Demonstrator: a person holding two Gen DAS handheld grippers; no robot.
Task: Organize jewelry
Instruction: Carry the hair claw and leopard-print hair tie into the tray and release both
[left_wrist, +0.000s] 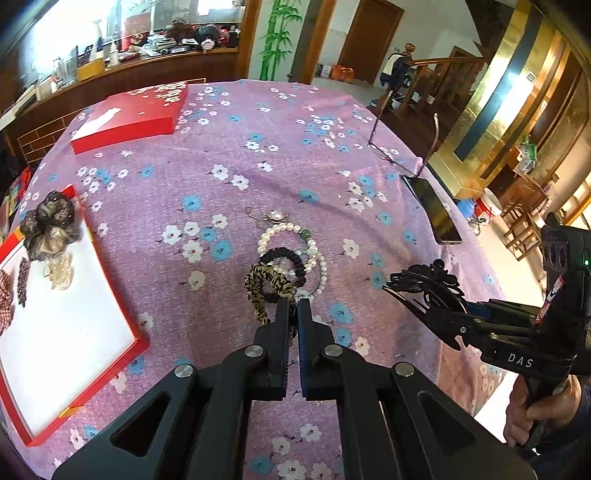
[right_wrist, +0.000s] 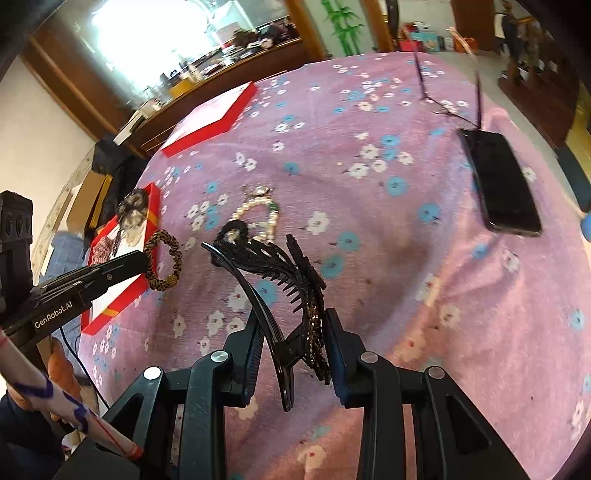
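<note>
My left gripper (left_wrist: 293, 306) is shut on a leopard-print hair tie (left_wrist: 267, 286), lifted just in front of the pile on the flowered cloth. That pile holds pearl bracelets (left_wrist: 295, 240), a black hair tie (left_wrist: 286, 258) and a small pendant (left_wrist: 274, 216). My right gripper (right_wrist: 293, 321) is shut on a black hair claw clip (right_wrist: 273, 269) with a beaded edge, held above the cloth. The right wrist view shows the left gripper (right_wrist: 142, 260) carrying the leopard tie (right_wrist: 164, 264) beside the red tray (right_wrist: 122, 299). The tray (left_wrist: 74, 350) has a white lining and holds several hair accessories (left_wrist: 51, 229) at its far end.
A red lid (left_wrist: 129, 118) lies at the far left of the table. A black phone (left_wrist: 436, 210) and a pair of glasses (left_wrist: 388, 147) sit near the right edge. A hand (left_wrist: 535, 413) grips the right tool's handle. Cabinets and stairs stand beyond the table.
</note>
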